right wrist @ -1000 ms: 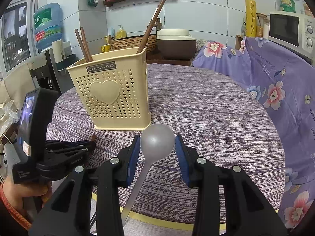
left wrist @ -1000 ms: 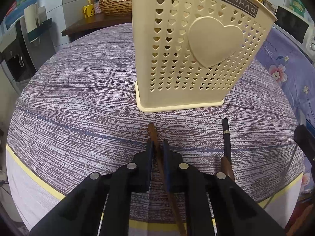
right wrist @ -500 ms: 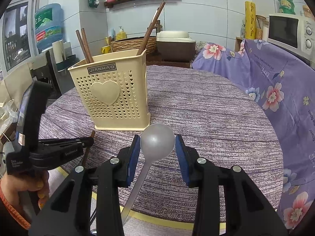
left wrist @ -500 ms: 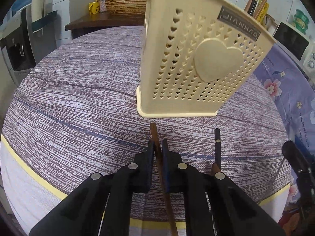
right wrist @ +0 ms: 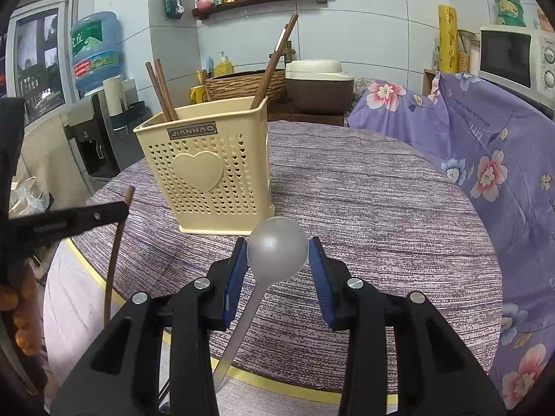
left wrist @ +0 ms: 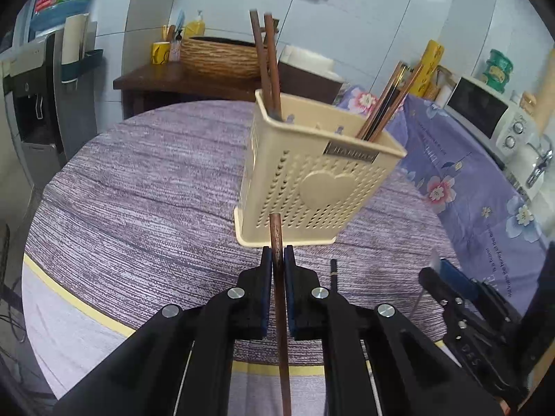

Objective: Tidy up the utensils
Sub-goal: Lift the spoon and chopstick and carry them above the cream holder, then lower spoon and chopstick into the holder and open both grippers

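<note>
1. The desk [left wrist: 145,187] is round, under a striped purple cloth with a yellow band near the edge, and spreads ahead of both tools.
2. The caddy [left wrist: 312,187], a cream holder pierced with little hearts and bearing a raised heart, stands on the desk straight ahead of the left tool [left wrist: 277,260] and ahead-left of the right tool [right wrist: 277,253].
3. The left tool is clamped narrow on a brown chopstick [left wrist: 278,277]; the stick runs up between its pads, its tip poking out ahead in front of the caddy's base. From the right wrist view the same stick [right wrist: 116,249] hangs steeply below that tool, off the desk's edge.
4. The right tool holds a pale spoon [right wrist: 274,253]: the bowl sits between its blue pads, the handle slanting back and down toward the camera.
5. Two chopsticks [left wrist: 267,69] stand in the caddy's far-left corner, and a further bundle [left wrist: 388,104] leans in its right corner.
6. A dark chopstick [left wrist: 333,274] lies on the desk just right of the left tool, partly hidden behind its right finger.
</note>
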The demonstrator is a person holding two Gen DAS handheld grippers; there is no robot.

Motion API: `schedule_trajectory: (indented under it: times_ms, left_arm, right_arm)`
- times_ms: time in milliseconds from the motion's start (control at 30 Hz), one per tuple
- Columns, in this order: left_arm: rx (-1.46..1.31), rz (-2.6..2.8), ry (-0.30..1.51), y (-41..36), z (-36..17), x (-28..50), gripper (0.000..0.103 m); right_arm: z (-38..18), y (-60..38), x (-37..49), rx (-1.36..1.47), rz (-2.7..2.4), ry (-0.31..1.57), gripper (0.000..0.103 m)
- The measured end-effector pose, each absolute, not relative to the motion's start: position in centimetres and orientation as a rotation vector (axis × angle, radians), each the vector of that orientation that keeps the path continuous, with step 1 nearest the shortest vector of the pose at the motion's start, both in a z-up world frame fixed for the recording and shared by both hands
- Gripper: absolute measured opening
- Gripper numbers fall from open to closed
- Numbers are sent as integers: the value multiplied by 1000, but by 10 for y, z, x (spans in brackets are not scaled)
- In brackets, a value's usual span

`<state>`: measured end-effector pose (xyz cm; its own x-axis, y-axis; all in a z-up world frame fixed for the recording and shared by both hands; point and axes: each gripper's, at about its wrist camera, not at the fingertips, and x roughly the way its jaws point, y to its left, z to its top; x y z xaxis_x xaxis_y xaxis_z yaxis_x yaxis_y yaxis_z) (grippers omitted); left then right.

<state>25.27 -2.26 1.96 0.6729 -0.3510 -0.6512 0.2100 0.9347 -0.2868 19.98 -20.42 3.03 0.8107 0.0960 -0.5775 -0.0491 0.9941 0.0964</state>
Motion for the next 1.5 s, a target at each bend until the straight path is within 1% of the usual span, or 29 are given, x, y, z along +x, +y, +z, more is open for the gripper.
schedule_trajectory:
  times_ms: [167, 300, 867, 1067, 1233, 1367, 1500]
  left_arm:
    - [-202, -336, 686, -11, 51, 238, 8]
    - [-195, -334, 636, -6, 67, 234, 8]
    - [-190, -379, 610, -2, 79, 236, 8]
    - [-188, -399, 582, -2, 95, 240, 8]
    - [-169, -433, 531, -8, 128, 247, 8]
    - [-180, -455, 469, -10, 174, 261, 8]
    - [-205, -401, 364, -13, 226, 279, 8]
  right_arm:
    - [42, -203, 195, 74, 100, 602, 37]
    - [47, -200, 193, 69, 107, 593, 37]
    - [53, -194, 195, 51, 126, 590, 37]
    - [69, -196, 206, 63, 149, 574, 37]
    - [104, -193, 226, 36, 168, 525, 37]
    - [154, -192, 253, 0, 125, 422, 37]
    - [198, -185, 284, -44, 47, 321, 37]
